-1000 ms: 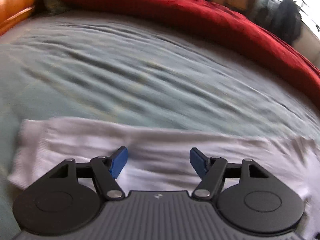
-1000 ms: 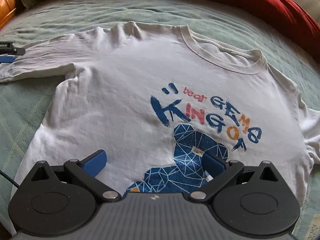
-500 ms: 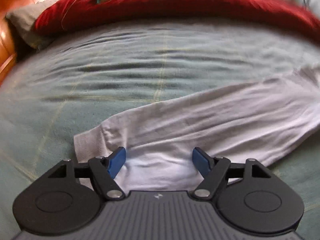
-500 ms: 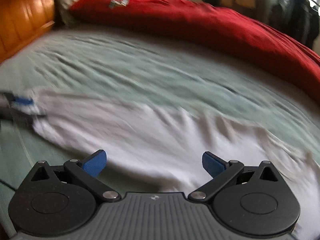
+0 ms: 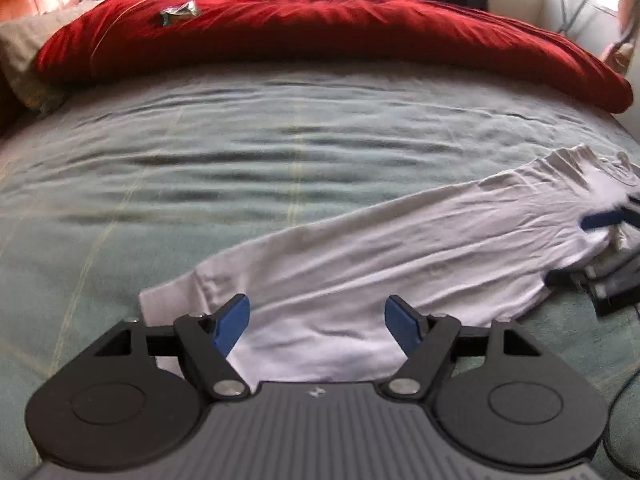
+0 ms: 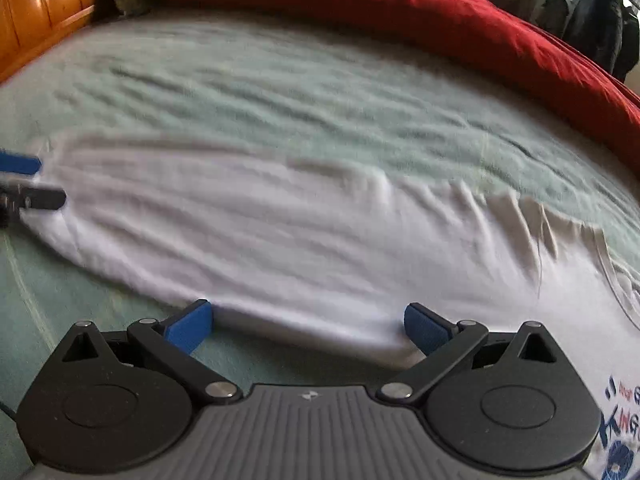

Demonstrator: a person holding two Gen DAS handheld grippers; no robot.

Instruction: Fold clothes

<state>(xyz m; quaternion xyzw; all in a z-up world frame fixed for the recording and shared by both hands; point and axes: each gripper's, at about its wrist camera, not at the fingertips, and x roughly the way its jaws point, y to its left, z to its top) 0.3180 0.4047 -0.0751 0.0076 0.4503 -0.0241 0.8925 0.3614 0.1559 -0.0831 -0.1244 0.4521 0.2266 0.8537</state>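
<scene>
A white long-sleeved shirt (image 6: 280,220) with a blue print (image 6: 624,420) lies flat on the bed. Its sleeve (image 5: 400,248) stretches out to the left, ending in a ribbed cuff (image 5: 168,296). My left gripper (image 5: 317,304) hovers open over the sleeve just inside the cuff, with cloth below the pads and nothing pinched. My right gripper (image 6: 307,308) stands open over the sleeve's near edge, closer to the shoulder. Each gripper shows at the edge of the other's view: the right gripper (image 5: 600,220) and the left gripper (image 6: 20,164).
A pale green sheet (image 5: 240,140) covers the bed. A bunched red duvet (image 5: 320,28) runs along the far side with a small packet (image 5: 180,12) on it. A pillow (image 5: 20,44) and a wooden headboard (image 6: 32,12) are at the left. Clothes hang behind.
My right gripper has swept left from above the shirt's print to the sleeve. My left gripper has rolled, so the sleeve now runs diagonally up to the right, and its jaws stand slightly wider.
</scene>
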